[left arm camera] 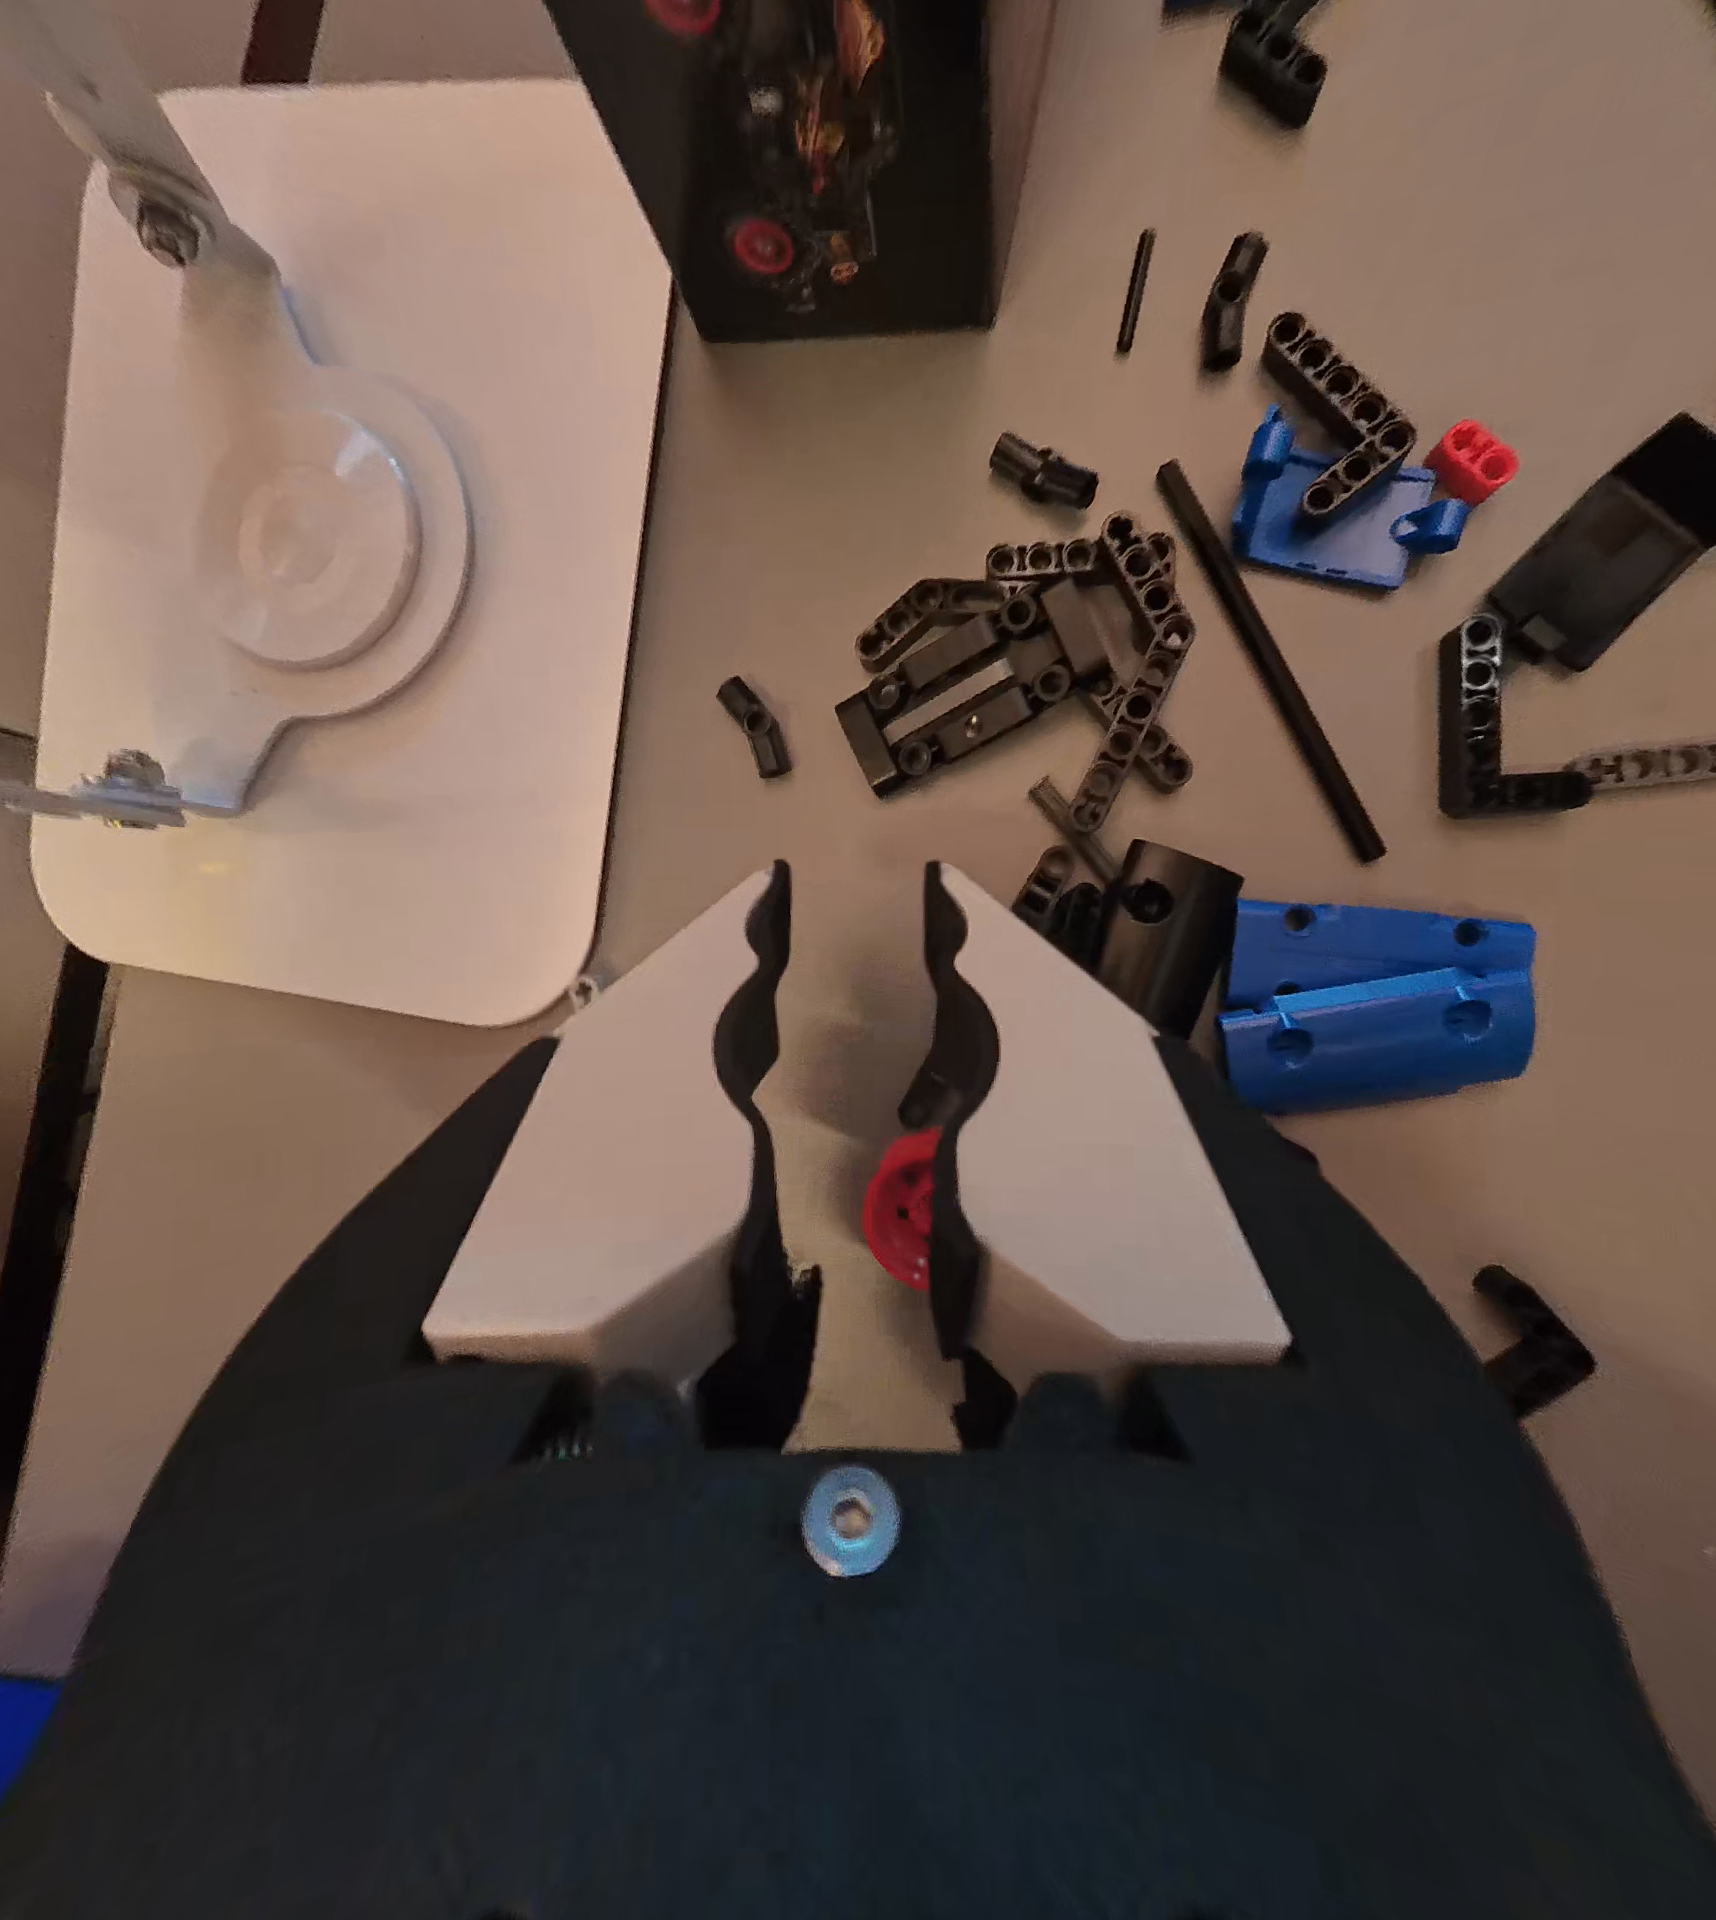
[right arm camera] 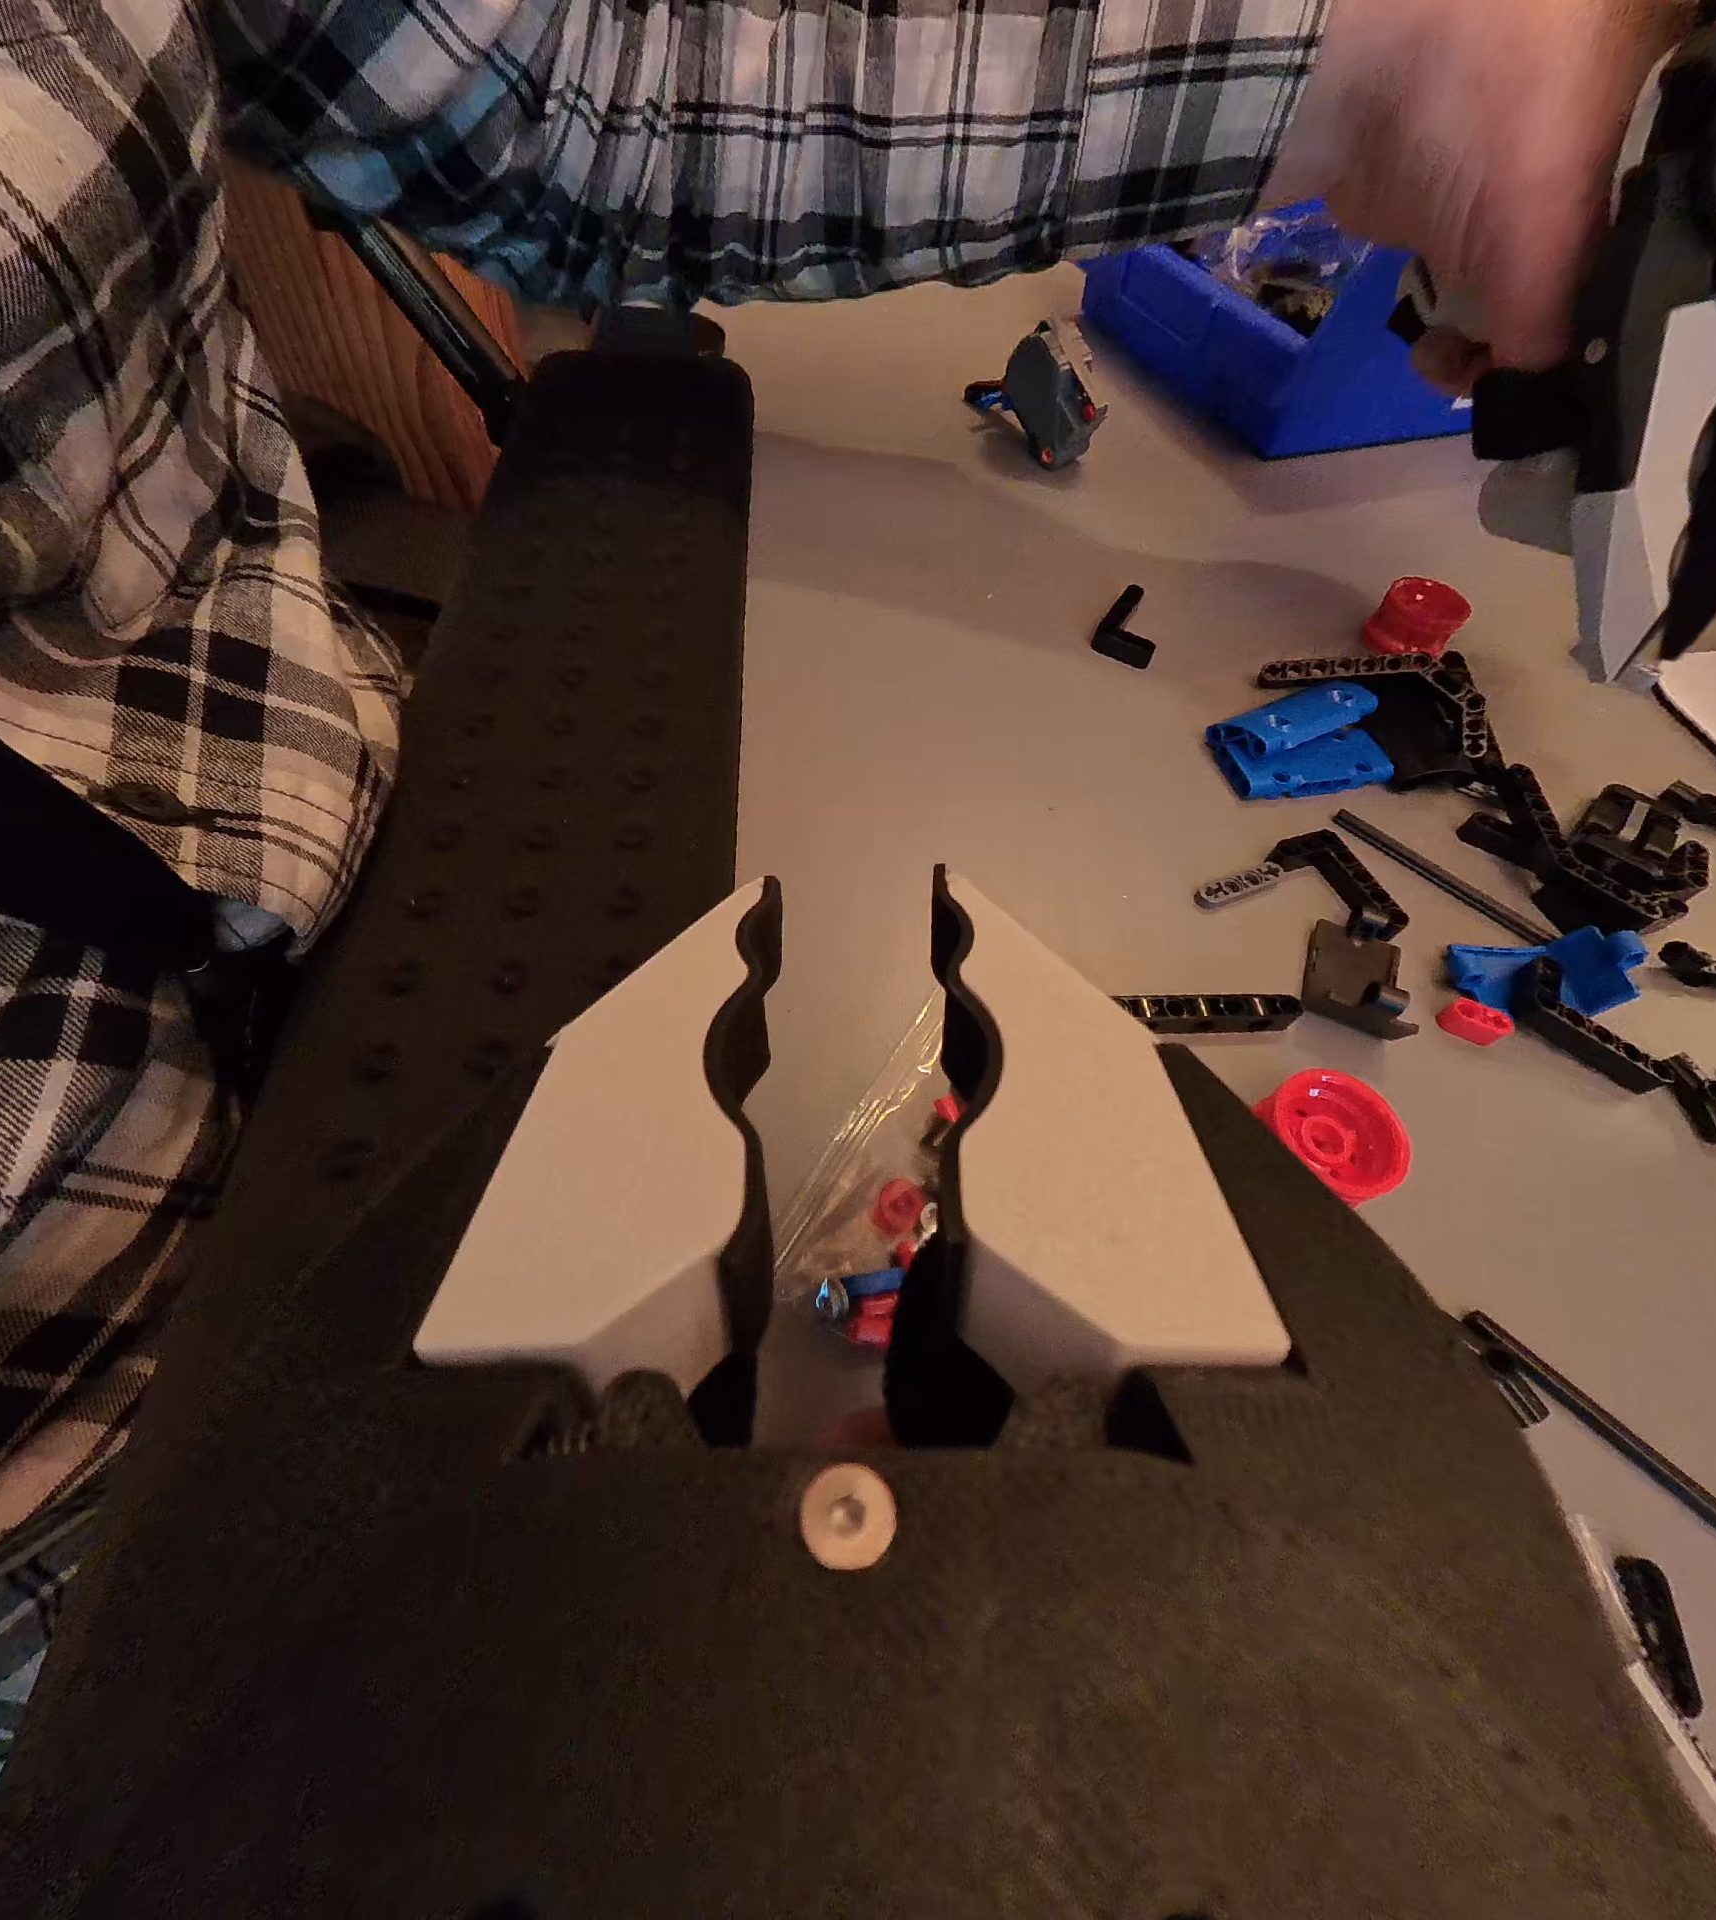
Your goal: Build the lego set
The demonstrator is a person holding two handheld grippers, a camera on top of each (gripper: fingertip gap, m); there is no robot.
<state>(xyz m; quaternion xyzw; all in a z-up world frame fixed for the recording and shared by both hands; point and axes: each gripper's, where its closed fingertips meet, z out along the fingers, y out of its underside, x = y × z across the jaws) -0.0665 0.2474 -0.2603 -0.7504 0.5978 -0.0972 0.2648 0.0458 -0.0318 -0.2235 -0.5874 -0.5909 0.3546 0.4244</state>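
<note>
Lego pieces [left arm camera: 1030,655], loose black, blue and red, scattered on table [left arm camera: 833,436]; both grippers parted, empty.

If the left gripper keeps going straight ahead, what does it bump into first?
Probably bare table. The left gripper is open, and the black beam pile sits just right of its line. Depth is unclear.

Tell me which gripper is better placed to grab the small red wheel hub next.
Left. The left gripper is open directly over the small red wheel hub. The right gripper hovers over a clear parts bag instead.
</note>
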